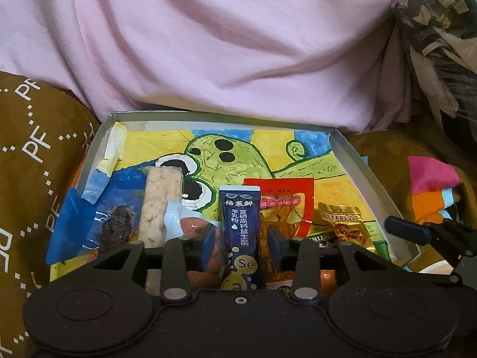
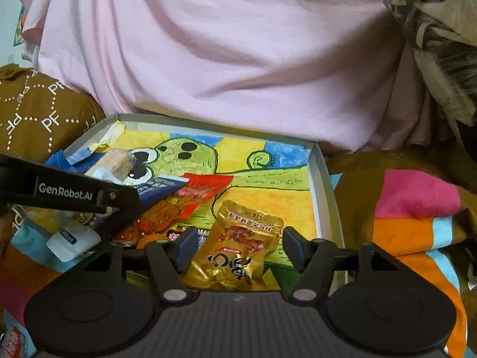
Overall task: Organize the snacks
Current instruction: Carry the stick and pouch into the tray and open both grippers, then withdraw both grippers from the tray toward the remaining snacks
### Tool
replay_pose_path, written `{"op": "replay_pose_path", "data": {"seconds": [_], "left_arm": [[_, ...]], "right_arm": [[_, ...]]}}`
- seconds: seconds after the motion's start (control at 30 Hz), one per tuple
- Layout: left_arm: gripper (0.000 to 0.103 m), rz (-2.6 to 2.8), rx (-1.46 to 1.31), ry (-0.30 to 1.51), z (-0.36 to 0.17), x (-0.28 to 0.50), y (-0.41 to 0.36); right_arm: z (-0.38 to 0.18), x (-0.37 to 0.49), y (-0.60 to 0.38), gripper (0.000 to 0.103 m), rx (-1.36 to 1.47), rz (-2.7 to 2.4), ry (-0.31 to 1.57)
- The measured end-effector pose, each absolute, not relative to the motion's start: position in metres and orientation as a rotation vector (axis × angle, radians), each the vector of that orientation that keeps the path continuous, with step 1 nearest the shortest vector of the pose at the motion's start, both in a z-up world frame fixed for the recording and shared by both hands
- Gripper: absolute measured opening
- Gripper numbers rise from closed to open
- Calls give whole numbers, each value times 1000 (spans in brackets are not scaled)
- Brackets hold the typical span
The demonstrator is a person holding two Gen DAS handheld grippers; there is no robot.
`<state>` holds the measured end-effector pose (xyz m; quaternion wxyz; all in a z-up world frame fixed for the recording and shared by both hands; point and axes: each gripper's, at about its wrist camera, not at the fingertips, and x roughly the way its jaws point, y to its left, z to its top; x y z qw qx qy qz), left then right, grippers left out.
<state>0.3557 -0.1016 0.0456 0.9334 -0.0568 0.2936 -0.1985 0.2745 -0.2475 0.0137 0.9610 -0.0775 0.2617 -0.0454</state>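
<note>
A shallow white box (image 1: pixel 354 161) lined with a painted green cactus picture holds the snacks. A dark blue stick sachet (image 1: pixel 241 217) lies lengthwise between the fingers of my left gripper (image 1: pixel 241 238), whose pads stand just off its sides. Left of it lie a pale nougat bar (image 1: pixel 162 205), a dark dried snack (image 1: pixel 116 226) and a light blue wrapped sausage (image 1: pixel 190 223). A red packet (image 1: pixel 283 205) lies to its right. In the right wrist view, a gold packet (image 2: pixel 238 244) rests between the fingers of my right gripper (image 2: pixel 238 247), which is open around it.
A pink cloth (image 1: pixel 223 44) rises behind the box. Brown fabric printed with "PF" (image 1: pixel 32 155) lies on the left, and a striped pink and orange cloth (image 2: pixel 411 208) on the right. A patterned bundle in plastic (image 1: pixel 438 24) sits at the upper right.
</note>
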Motion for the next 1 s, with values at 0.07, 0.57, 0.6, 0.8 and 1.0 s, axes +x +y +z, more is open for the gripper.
{"op": "replay_pose_path", "data": {"seconds": [0.07,0.57,0.6,0.8,1.0], "left_arm": [[55,-397,-119,588,48,352,-100],[102,-329,-129,490,73,298,-77],[102,-327,-128,484,74,292,-76],[102,-318,-134,458,80,258,-65],[102,-299,-125,441,80,220,-52]], "right_arm": [[16,270,-248,80,-150,-97,516],[36,208,-266,103,5,-105,413],[39,202,-265,103,14,-106,405],[48,168,-257,103,25,-94,367],[51,130,-243,103,16,-69,324]]}}
